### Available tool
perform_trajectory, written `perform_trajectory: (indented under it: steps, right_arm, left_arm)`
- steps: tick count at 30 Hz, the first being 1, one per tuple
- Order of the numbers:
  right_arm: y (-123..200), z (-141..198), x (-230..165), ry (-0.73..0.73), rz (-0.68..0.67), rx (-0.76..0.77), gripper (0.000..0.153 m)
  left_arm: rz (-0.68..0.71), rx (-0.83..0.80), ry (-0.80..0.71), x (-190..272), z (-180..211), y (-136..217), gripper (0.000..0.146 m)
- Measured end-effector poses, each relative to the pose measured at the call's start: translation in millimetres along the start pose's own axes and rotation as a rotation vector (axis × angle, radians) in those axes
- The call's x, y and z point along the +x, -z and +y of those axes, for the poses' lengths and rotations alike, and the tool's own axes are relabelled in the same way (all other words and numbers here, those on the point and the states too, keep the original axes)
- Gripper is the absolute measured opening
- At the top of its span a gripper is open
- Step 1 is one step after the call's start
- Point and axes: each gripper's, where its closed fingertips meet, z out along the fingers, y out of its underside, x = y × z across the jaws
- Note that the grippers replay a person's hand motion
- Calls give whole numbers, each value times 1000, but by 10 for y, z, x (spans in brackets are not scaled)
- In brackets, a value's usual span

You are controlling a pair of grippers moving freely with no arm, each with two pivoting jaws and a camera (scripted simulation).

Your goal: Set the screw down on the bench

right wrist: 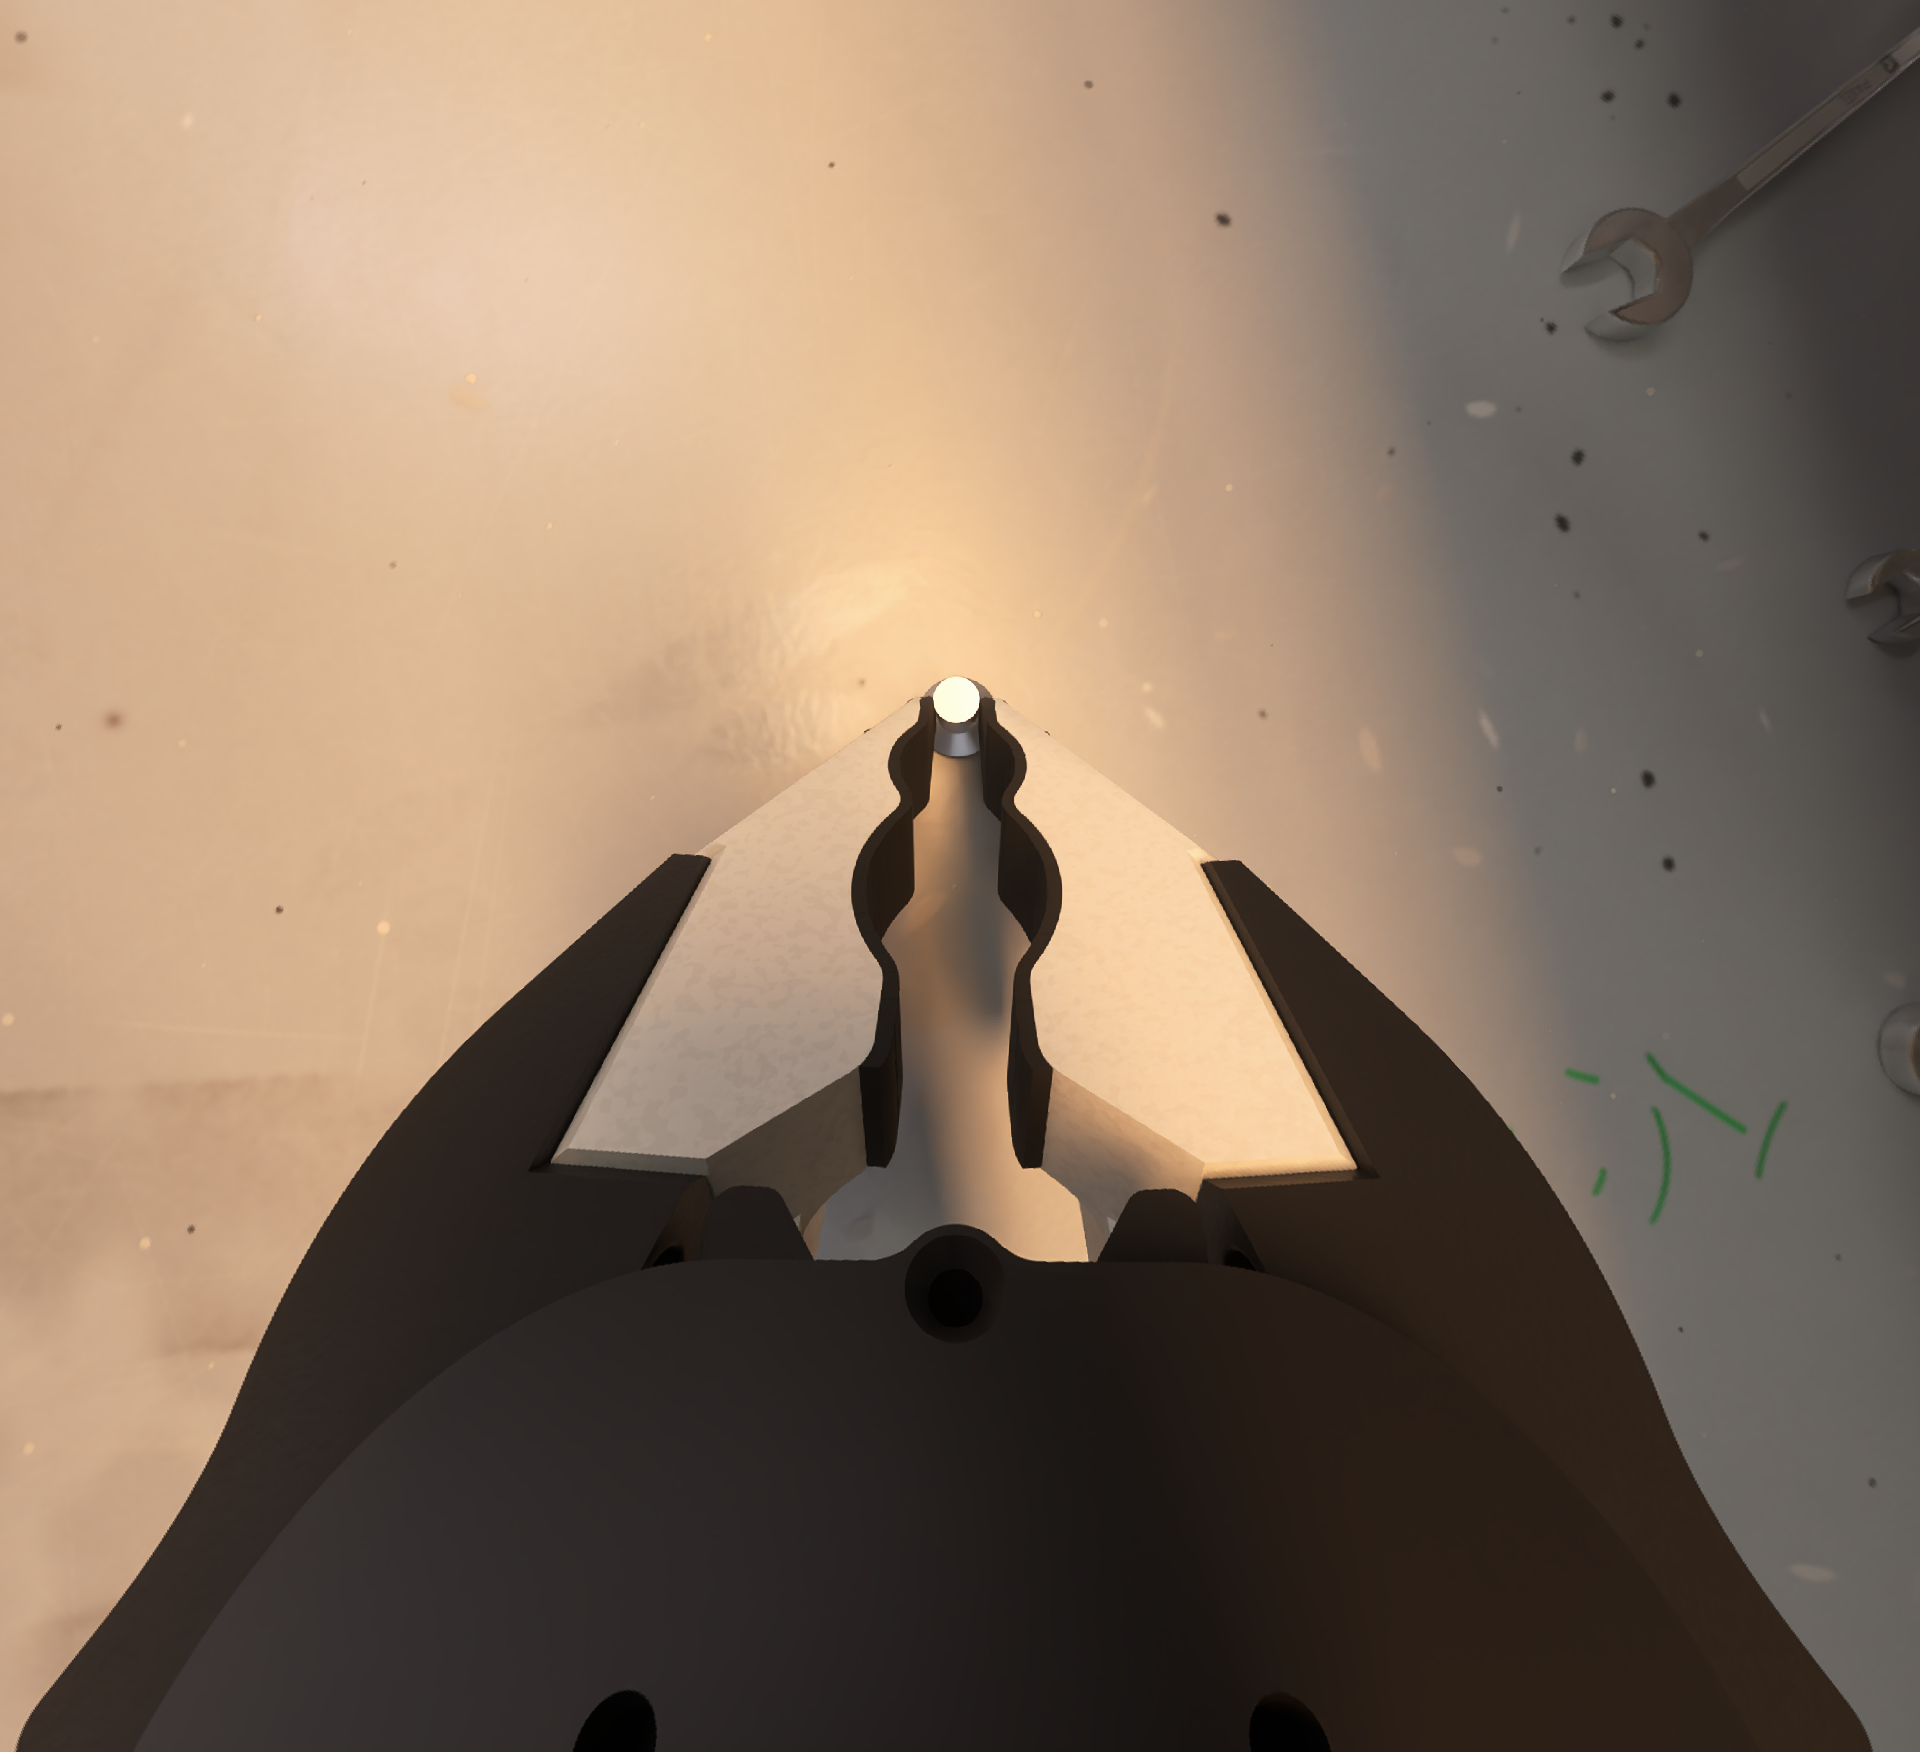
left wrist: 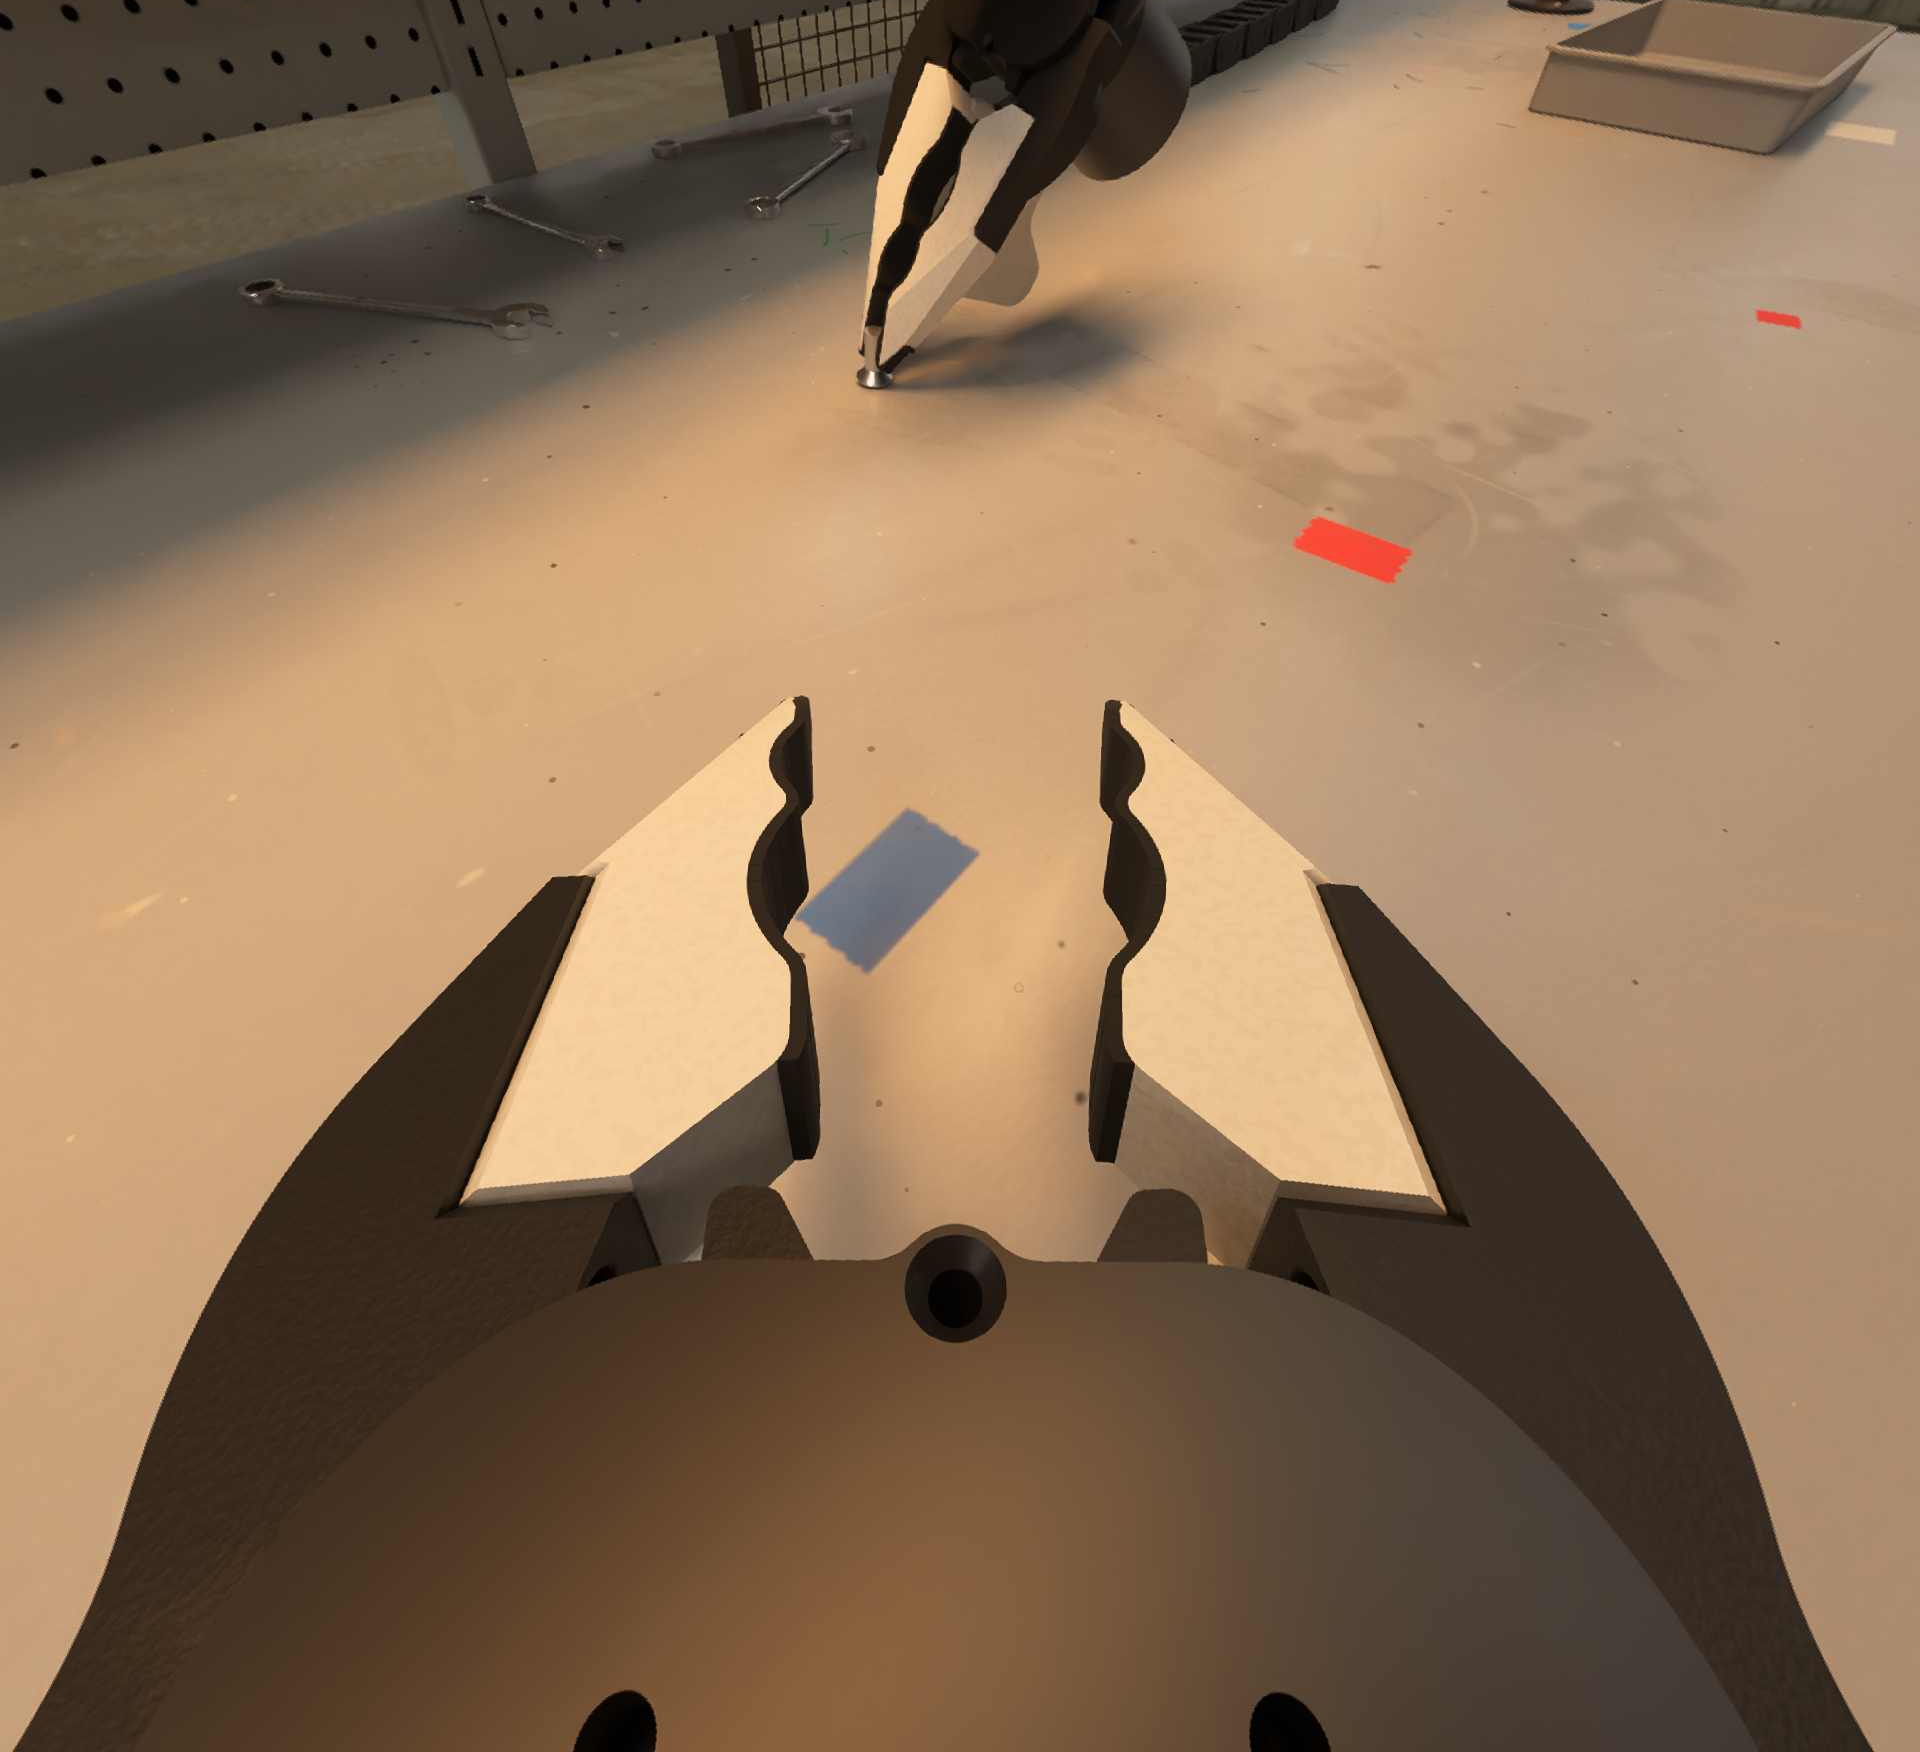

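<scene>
A small silver screw [right wrist: 955, 715] is pinched between the tips of my right gripper [right wrist: 955, 723], which points steeply down at the bench [right wrist: 520, 300]. In the left wrist view the right gripper [left wrist: 881, 357] stands tilted over the bench [left wrist: 623, 559], and the screw [left wrist: 874, 376] sits head down, its head touching or almost touching the surface. My left gripper [left wrist: 956, 715] is open and empty, low over the bench, nearer than the screw, with a blue tape patch [left wrist: 888, 890] between its fingers.
Several wrenches [left wrist: 395, 306] lie by the pegboard [left wrist: 260, 40] at the back left; one wrench [right wrist: 1704, 216] shows right of the right gripper. A grey tray [left wrist: 1714, 76] stands far right. Red tape patches [left wrist: 1351, 549] and green marks [right wrist: 1683, 1131] mark the bench.
</scene>
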Motion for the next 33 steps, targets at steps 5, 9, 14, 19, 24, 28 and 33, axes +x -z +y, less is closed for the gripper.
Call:
perform_trajectory:
  steps: [5, 9, 14, 19, 24, 28, 33]
  right_arm:
    - [246, 146, -228, 47, -58, -19, 8]
    - [527, 414, -634, 63, -131, -50, 8]
    - [650, 683, -1006, 70, -161, -82, 8]
    - [690, 767, -1154, 66, -173, -72, 8]
    - [706, 780, -1218, 88, -170, -77, 8]
    - [709, 783, -1228, 107, -155, -85, 8]
    - [711, 780, -1226, 122, -141, -93, 8]
  left_arm:
    - [-2, -3, -3, -2, 2, 4, 56]
    - [10, -12, -8, 22, 15, -9, 56]
    - [12, -33, -31, 50, 46, -40, 56]
    - [-9, -38, -31, 19, 60, -38, 56]
    - [-20, -51, -46, 13, 81, -50, 56]
    - [-27, -54, -52, 4, 86, -52, 56]
    - [-36, -50, -53, -12, 84, -45, 56]
